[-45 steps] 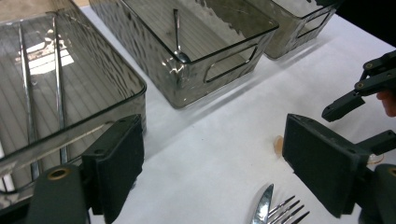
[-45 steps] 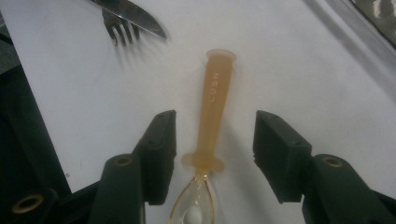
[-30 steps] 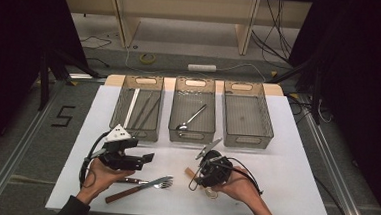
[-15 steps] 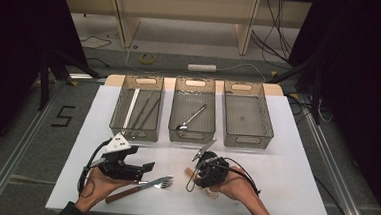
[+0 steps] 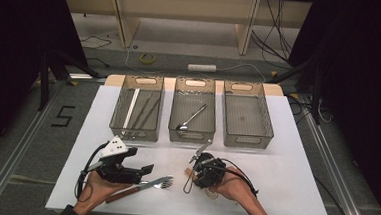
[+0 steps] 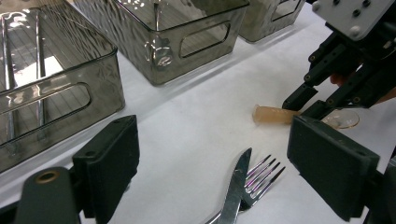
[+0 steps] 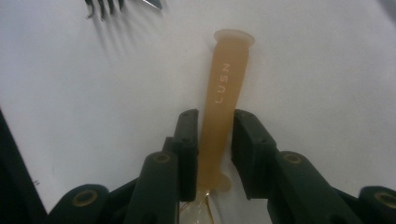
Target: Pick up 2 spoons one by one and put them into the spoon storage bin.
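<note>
- Since the earlier frame, the right gripper (image 5: 198,164) has sunk slightly toward the near edge of the white table (image 5: 294,184), and its jaws have just been closing around an orange handle (image 7: 223,107).
- That orange handle belongs to a spoon-like utensil with a clear bowl (image 6: 343,120); it lies flat on the table, near the front and right of centre in the high view.
- In the right gripper view the handle runs straight up between the two black jaws; the left pad looks to be against it, and a thin gap seems to remain at the right pad, so I cannot tell whether the grip is firm.
- Left gripper (image 5: 142,170) rests in the person's left hand (image 5: 98,189) with its jaws wide apart and nothing between them.
- Just in front of it lie a metal fork (image 6: 261,179) and a knife (image 6: 236,186), the knife blade overlapping the fork, near the front edge, left of the orange handle and apart from it.
- Farther back stand three smoky clear bins in a row: the left bin (image 5: 136,134) holds long thin utensils, the middle bin (image 5: 191,136) holds a metal spoon (image 5: 192,118), and the right bin (image 5: 246,141) stands beside them.
</note>
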`<state>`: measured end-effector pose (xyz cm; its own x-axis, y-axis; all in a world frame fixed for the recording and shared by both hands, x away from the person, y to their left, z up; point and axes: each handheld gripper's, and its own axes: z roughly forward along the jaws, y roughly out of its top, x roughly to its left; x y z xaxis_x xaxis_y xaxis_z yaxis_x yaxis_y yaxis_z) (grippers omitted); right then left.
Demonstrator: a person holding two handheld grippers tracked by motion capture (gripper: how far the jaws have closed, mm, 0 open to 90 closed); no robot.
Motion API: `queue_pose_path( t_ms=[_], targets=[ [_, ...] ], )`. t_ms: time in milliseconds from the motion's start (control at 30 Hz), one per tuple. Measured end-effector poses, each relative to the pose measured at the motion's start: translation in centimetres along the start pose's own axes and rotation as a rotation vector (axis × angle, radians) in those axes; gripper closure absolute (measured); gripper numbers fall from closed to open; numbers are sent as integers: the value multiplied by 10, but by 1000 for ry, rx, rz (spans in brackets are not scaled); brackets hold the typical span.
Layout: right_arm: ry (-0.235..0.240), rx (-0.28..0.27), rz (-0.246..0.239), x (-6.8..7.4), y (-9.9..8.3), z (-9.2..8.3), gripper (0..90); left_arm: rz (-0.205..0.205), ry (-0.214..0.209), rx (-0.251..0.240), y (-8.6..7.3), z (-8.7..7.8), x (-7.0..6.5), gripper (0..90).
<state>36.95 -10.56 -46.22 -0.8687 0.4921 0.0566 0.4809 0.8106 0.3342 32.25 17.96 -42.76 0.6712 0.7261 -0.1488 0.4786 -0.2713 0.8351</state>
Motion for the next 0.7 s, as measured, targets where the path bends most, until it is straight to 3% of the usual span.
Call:
queue_pose_path(
  t_ms=[233, 400, 700],
  targets=[
    [-14, 4, -4, 1, 0, -1, 771, 5, 1, -1, 0, 0, -1, 164],
    [-11, -1, -33, 1, -1, -2, 780, 2, 3, -5, -1, -1, -1, 164],
    [-11, -86, -23, -9, -5, -23, 784, 12, 9, -17, 0, -1, -2, 164]
  ],
)
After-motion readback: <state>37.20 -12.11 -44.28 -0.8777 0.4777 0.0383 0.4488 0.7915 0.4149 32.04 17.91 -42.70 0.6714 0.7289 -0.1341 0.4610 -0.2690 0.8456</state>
